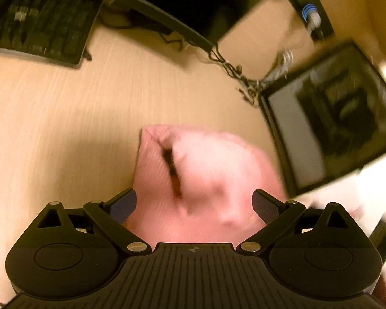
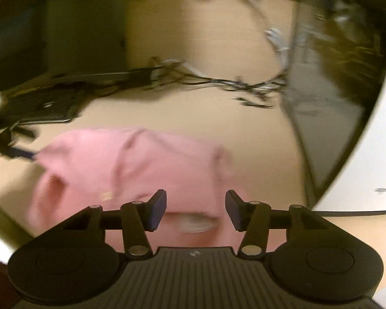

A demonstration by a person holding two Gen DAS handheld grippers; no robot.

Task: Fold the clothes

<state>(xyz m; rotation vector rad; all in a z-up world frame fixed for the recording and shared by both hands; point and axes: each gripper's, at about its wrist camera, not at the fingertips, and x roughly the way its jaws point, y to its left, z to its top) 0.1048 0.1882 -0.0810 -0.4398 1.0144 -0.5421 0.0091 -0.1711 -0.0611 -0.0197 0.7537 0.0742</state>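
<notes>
Pink fabric, the garment (image 1: 208, 180), lies bunched on the pale wood-grain worktop (image 1: 64, 128), directly ahead of both claws. In the left wrist view, a black keyboard (image 1: 36, 23) sits at the far left of the worktop, well apart from the garment. The left claw (image 1: 194, 206) is spread wide, its fingers (image 1: 123, 206) flanking the near part of the cloth without pinching it. A tangle of dark cables (image 1: 234, 72) lies beyond the garment, and a dark-framed panel (image 1: 334, 118) stands to the right. In the right wrist view, the garment (image 2: 131, 167) spreads out to the left of centre, partly folded. The right claw (image 2: 195, 211) is also parted, holding nothing, with the cloth's near edge between its fingers (image 2: 157, 211). Motion blur hides finer detail.
</notes>
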